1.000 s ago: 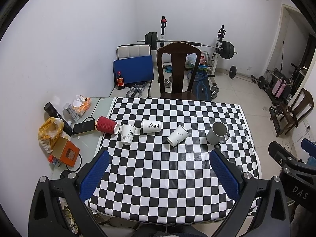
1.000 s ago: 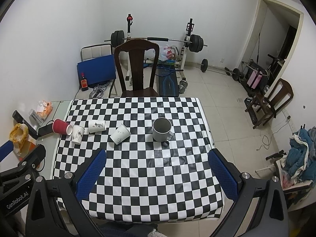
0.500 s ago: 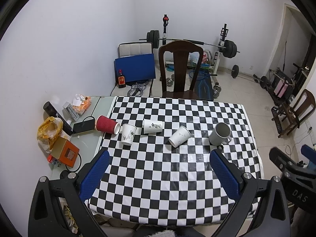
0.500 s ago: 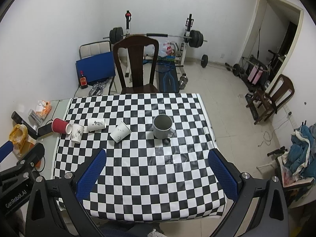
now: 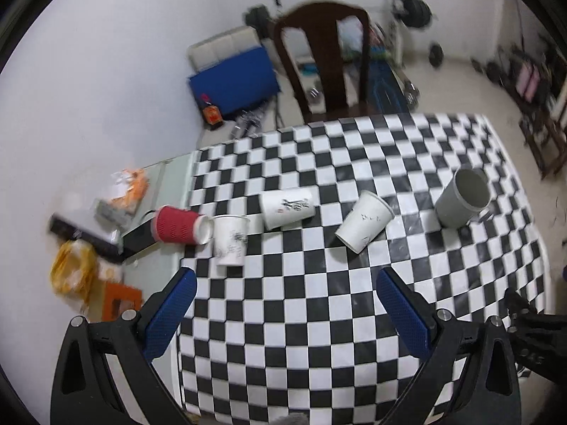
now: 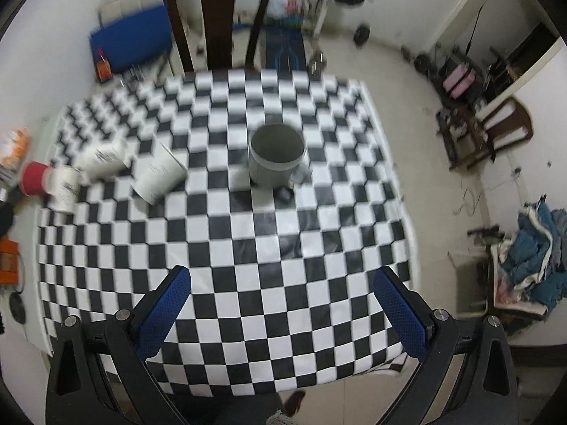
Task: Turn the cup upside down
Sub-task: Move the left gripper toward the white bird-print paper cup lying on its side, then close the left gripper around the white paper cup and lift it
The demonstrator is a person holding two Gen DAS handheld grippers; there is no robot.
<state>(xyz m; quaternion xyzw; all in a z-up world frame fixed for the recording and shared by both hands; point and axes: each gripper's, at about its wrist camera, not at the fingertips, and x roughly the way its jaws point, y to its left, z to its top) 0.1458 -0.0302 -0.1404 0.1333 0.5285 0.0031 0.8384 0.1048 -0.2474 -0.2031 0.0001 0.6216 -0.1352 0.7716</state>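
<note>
A grey mug (image 6: 275, 160) stands upright, mouth up, on the checkered table (image 6: 248, 255); it also shows at the right in the left wrist view (image 5: 462, 202). A red cup (image 5: 179, 225) and two white paper cups (image 5: 287, 208) (image 5: 365, 221) lie on their sides; another white cup (image 5: 231, 241) stands by the red one. My left gripper (image 5: 285, 313) is open and empty above the table's near part. My right gripper (image 6: 281, 306) is open and empty, well short of the mug.
A dark wooden chair (image 5: 324, 56) stands behind the table. Clutter, an orange box (image 5: 118, 301) and a yellow bag (image 5: 71, 271) sit on a side surface to the left. Weights and a blue mat (image 5: 234, 85) lie on the floor behind.
Both grippers have moved forward and down towards the table; the cups and mug now look larger. No cup has moved. Both jaws stay open.
</note>
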